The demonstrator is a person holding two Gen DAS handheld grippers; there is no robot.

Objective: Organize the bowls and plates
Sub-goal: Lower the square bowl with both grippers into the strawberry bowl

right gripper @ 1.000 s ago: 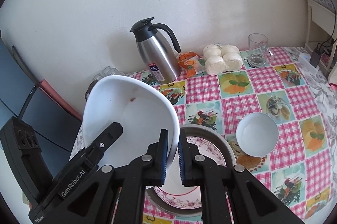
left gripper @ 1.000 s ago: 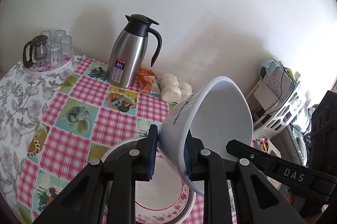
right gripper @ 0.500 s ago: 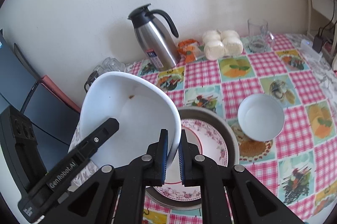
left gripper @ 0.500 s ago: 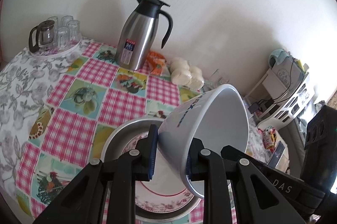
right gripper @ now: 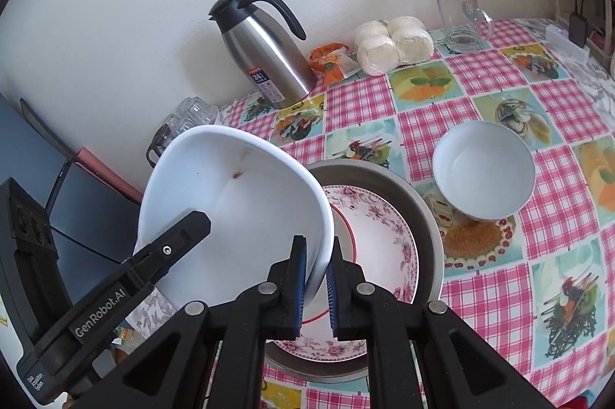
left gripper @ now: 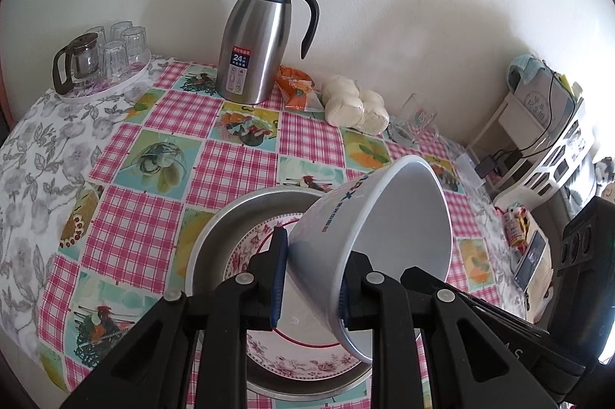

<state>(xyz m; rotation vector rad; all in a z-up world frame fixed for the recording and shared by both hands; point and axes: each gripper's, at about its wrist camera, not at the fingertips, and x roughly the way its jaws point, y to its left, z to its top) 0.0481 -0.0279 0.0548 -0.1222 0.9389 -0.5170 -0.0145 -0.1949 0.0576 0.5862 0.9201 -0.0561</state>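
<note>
A round table in a glossy pink-check cloth [right gripper: 480,293] sits against a plain white wall. My left gripper [left gripper: 311,278] and right gripper [right gripper: 316,282] each pinch opposite rims of the big white bowl [right gripper: 234,213], tilted above the floral plate [right gripper: 384,240] in the metal pan [right gripper: 426,216]. I judge the glazed rim slick; thin pad contact could let it slip and chip the plate. The small white bowl [right gripper: 484,170] waits beside the pan.
</note>
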